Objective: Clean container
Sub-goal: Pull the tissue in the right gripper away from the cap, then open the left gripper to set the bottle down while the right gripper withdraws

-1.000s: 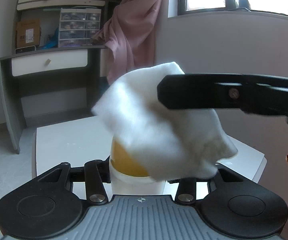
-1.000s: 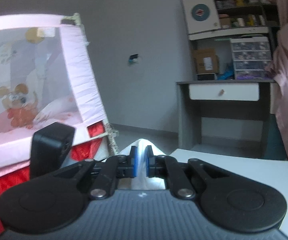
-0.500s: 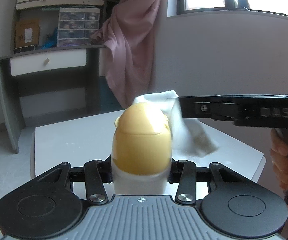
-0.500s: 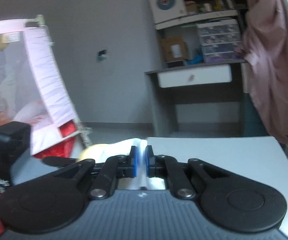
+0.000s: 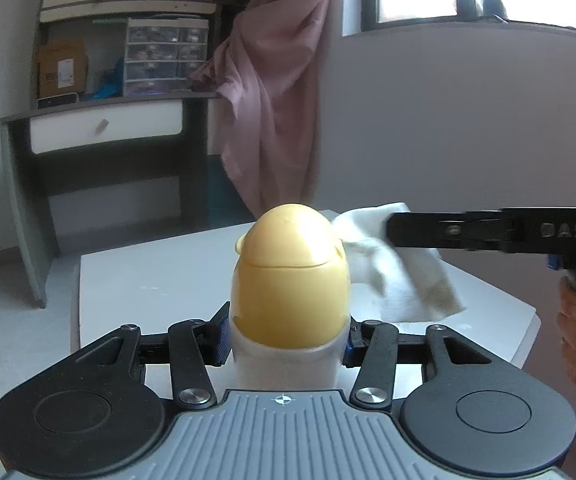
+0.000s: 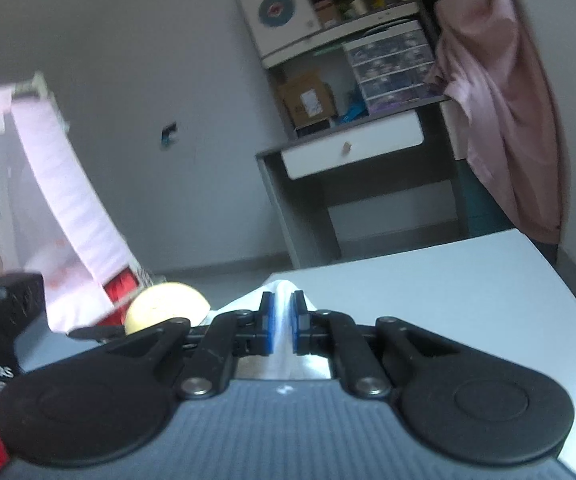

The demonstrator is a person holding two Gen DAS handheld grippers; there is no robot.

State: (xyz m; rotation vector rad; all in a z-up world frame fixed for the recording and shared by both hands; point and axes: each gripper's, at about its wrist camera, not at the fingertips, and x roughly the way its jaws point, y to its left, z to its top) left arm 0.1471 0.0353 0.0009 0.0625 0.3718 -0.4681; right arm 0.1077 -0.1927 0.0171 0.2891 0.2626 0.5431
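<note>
My left gripper [image 5: 288, 344] clamps container [image 5: 289, 276] upright above table [image 5: 148, 276]. Right gripper [image 6: 282, 322] pinches cloth [image 5: 391, 264] (soiled corner), touching dome's right side. I'd keep grip firm, wipe with clean patch.

There is one yellow egg-shaped container with a white bottom [image 5: 289, 276] in the middle of the left wrist view. One crumpled white cloth [image 5: 397, 266] sits to its right. Two black grippers show: one at the bottom [image 5: 287, 340], one at the right edge [image 5: 391, 230]. One white table [image 5: 148, 276] is in the middle. One pink curtain [image 5: 272, 100] hangs at the top.
</note>
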